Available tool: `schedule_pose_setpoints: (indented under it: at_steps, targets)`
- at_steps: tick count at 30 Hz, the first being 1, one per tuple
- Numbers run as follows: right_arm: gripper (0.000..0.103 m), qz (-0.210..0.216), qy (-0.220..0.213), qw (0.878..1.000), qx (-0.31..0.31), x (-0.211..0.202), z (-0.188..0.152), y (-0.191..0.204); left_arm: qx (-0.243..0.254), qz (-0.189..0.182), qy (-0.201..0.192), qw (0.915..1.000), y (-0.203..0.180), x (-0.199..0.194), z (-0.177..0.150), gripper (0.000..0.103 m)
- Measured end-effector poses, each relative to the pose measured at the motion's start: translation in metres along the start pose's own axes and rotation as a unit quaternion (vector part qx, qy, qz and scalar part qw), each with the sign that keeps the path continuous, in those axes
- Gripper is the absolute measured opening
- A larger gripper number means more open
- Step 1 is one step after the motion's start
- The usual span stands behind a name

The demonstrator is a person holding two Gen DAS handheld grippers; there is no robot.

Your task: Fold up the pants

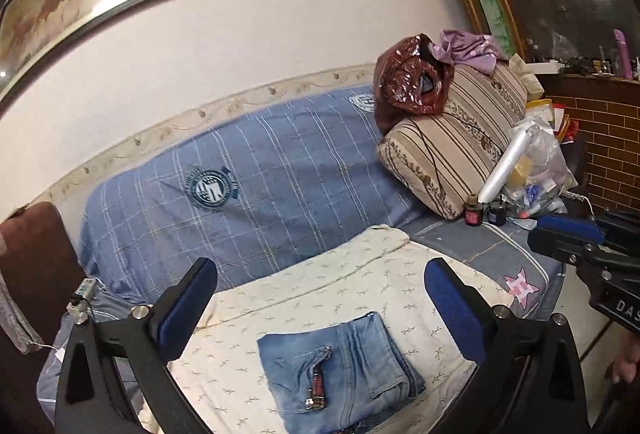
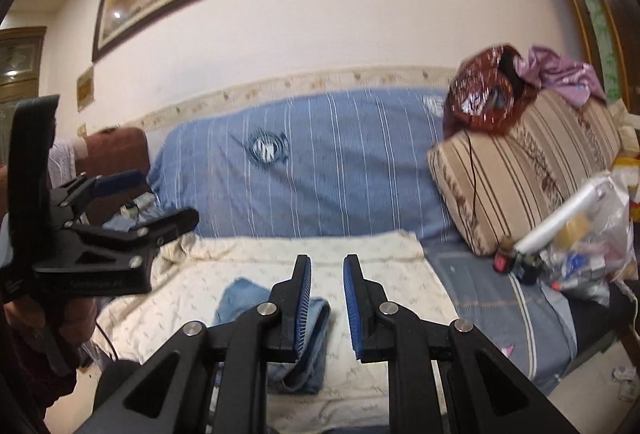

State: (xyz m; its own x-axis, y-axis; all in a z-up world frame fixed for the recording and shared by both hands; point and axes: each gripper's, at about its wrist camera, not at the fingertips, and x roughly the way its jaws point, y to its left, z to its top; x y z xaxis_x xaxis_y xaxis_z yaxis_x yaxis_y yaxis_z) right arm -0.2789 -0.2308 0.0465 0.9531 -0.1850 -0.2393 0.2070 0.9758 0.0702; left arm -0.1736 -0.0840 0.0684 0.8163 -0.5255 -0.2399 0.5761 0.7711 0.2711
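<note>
Jeans (image 1: 340, 370) folded into a compact packet, lying on the cream sheet (image 1: 320, 286) spread over the sofa seat, near its front edge. Placed on that sheet probably to keep the denim clean and flat while folding. No contact with either claw: both raised above the packet, so the fold judged as finished or nearly so.

Left gripper (image 1: 320, 310) spread wide, released, holding nothing, hanging over the packet as if just let go or ready to press it down. Right gripper (image 2: 327, 308) with its blue pads close together, only a narrow gap between them, grasping nothing; empty space seen between the fingers (image 2: 303, 308).

Packet roughly rectangular, not much longer than wide. Long axis seeming to run from the front edge of the seat toward the backrest, a little slanted. Zipper (image 1: 318, 378) and back pocket (image 1: 386, 394) facing up. Which end holds the waistband: hard to tell for sure.

Striped cushion (image 1: 452, 154) and plastic bags (image 1: 536, 170) well apart, at the right end of the sofa.
</note>
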Motion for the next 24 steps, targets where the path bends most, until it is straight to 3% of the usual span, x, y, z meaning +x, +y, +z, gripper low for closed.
schedule_pose_setpoints:
  at_steps: [2,3,4,6,10,15,24]
  targets:
    - [0.036,-0.003,-0.018,1.000,0.001,0.000,0.000,0.004,-0.011,0.008,0.007,0.9999,0.010,-0.002,-0.006,0.103]
    - [0.064,-0.006,-0.031,1.000,0.002,0.000,-0.002,0.005,-0.018,0.011,0.012,0.9997,0.014,-0.001,-0.011,0.103]
    - [0.083,-0.010,-0.045,0.999,0.005,-0.002,-0.004,0.007,-0.023,0.017,0.020,0.9994,0.018,0.002,-0.018,0.103]
    - [0.084,-0.007,-0.068,0.998,0.009,-0.002,-0.008,0.010,-0.031,0.038,0.043,0.9979,0.028,0.014,-0.031,0.103]
    - [0.084,0.001,-0.055,0.998,0.008,0.023,-0.012,0.020,-0.055,0.057,0.089,0.9929,0.046,0.038,-0.054,0.103]
    - [0.084,0.029,-0.005,0.998,0.049,0.072,-0.020,0.028,-0.067,0.094,0.114,0.9867,0.069,0.053,-0.079,0.103]
    - [0.084,0.058,0.067,0.995,0.048,0.129,-0.044,0.057,-0.107,0.109,0.153,0.9762,0.101,0.069,-0.117,0.103]
